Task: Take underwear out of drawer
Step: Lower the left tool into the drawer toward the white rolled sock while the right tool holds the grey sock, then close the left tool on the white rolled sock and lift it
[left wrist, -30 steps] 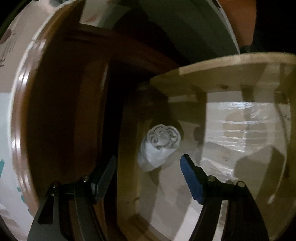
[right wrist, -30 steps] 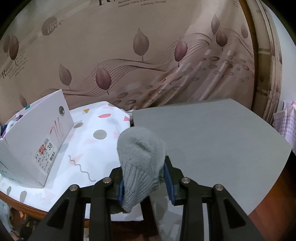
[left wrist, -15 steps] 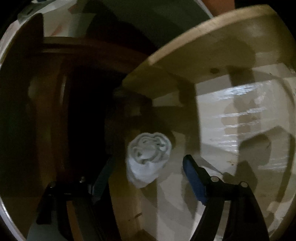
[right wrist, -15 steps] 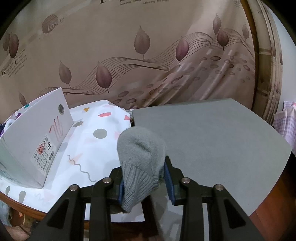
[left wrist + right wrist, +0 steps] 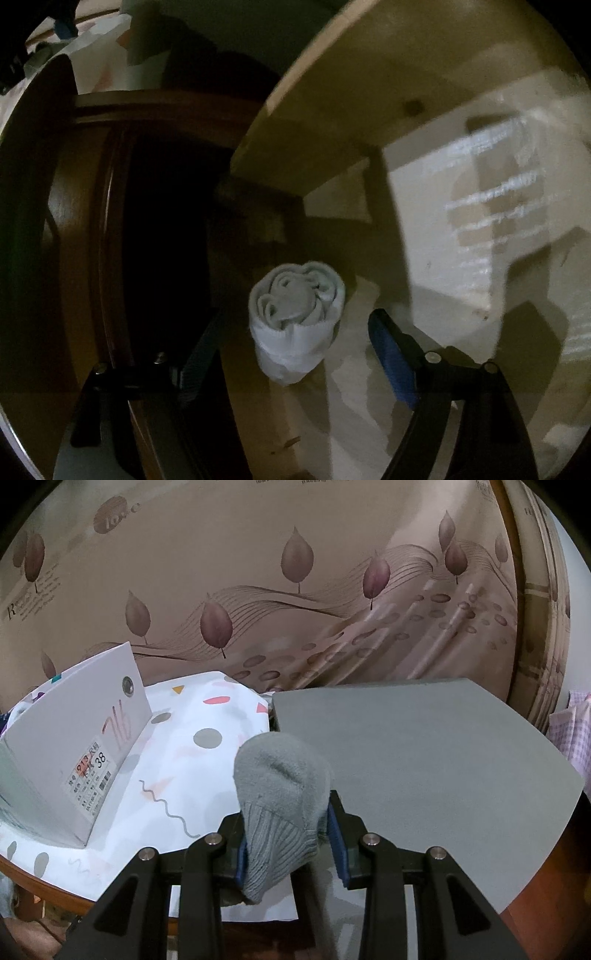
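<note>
the rolled underwear (image 5: 295,317) looks light and soft, a bundle that should squash under pressure rather than slip; cloth like this gives good grip, but a pinch at a loose outer layer could unroll it. the safest hold is probably across the middle of the roll, one pad on each side, so the whole bundle comes up together.

it is a pale, whitish-grey roll, its spiral end facing the camera and its lower end wrapped in a smoother fold. it lies on the light floor of the open drawer (image 5: 424,229), near the dim left side wall, with the drawer's wooden edge arching above it.

the left tool (image 5: 291,358) sits low in front of the roll with its jaws apart and opening; the roll shows in the gap between them but the pads do not touch it.

the right tool (image 5: 286,834) is clamped on a grey sock (image 5: 280,801), held above a grey board (image 5: 424,746) beside a patterned cloth (image 5: 192,746) and a white shoebox (image 5: 74,746).
</note>
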Demonstrator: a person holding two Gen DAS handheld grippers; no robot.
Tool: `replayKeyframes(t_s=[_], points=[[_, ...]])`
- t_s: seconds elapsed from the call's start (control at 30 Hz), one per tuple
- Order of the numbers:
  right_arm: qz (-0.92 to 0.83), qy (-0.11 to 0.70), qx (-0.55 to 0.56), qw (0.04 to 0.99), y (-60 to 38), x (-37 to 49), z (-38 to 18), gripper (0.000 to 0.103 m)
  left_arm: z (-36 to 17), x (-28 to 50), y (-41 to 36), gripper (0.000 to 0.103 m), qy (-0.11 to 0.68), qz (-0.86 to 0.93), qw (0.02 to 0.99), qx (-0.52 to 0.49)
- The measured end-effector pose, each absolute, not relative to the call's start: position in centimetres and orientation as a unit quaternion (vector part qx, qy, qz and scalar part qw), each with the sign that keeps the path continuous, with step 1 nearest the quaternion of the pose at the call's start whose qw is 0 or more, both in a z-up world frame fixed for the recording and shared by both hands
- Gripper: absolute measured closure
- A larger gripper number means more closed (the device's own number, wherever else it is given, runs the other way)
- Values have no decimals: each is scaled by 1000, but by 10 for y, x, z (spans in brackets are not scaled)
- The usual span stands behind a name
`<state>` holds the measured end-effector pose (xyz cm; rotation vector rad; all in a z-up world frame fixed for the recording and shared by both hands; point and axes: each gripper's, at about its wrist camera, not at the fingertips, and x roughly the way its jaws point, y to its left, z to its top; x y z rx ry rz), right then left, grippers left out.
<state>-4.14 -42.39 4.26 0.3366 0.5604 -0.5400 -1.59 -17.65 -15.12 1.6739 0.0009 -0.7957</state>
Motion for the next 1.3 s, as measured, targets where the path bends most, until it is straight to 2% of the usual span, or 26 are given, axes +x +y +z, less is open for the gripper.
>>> replayKeyframes(t_s=[0.1, 0.23, 0.33, 0.67, 0.7, 0.73, 0.83, 0.93, 1.3], points=[[-260, 272, 161, 912, -422, -41, 43, 68, -156, -18, -173, 25, -23, -336, 593, 731], [-260, 271, 156, 913, -420, -41, 43, 68, -159, -16, -176, 41, -25, -341, 592, 730], [-257, 273, 158, 913, -420, -40, 42, 68, -156, -11, -180, 38, -17, -338, 598, 727], [-257, 279, 149, 913, -417, -35, 40, 67, -154, -13, -181, 41, -29, -349, 589, 728], [-257, 280, 150, 913, -417, -36, 40, 67, -154, -13, -182, 45, -31, -346, 589, 730], [-256, 280, 151, 913, -417, -36, 40, 67, -156, -11, -184, 63, -22, -345, 586, 733], [-257, 278, 149, 913, -417, -36, 40, 67, -162, -14, -178, 69, -19, -338, 585, 737], [-257, 279, 150, 913, -417, -35, 40, 67, -152, -21, -178, 73, 8, -351, 599, 720], [-261, 271, 158, 913, -421, -36, 39, 67, -69, -42, -165, 74, 162, -424, 645, 615]])
